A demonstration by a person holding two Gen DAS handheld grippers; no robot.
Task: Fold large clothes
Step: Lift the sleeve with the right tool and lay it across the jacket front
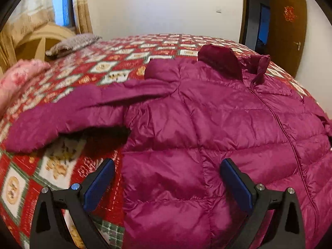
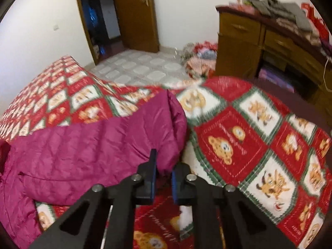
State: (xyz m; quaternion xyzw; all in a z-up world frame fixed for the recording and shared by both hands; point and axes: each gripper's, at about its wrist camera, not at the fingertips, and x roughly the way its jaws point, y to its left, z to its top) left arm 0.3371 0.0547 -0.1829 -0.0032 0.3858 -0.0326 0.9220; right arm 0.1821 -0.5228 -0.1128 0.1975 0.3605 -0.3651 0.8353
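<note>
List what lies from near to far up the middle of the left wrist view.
Open left gripper → magenta quilted down jacket spread zip-side up → its dark maroon collar → red, white and green patterned bedspread → plain white wall.

Soft, even indoor light with blue daylight at the window (image 1: 62, 2), heavy fisheye bending and black corners, motion blur smearing the dresser (image 2: 269, 47) and bedspread (image 2: 249, 137), perhaps slightly underexposed.
</note>
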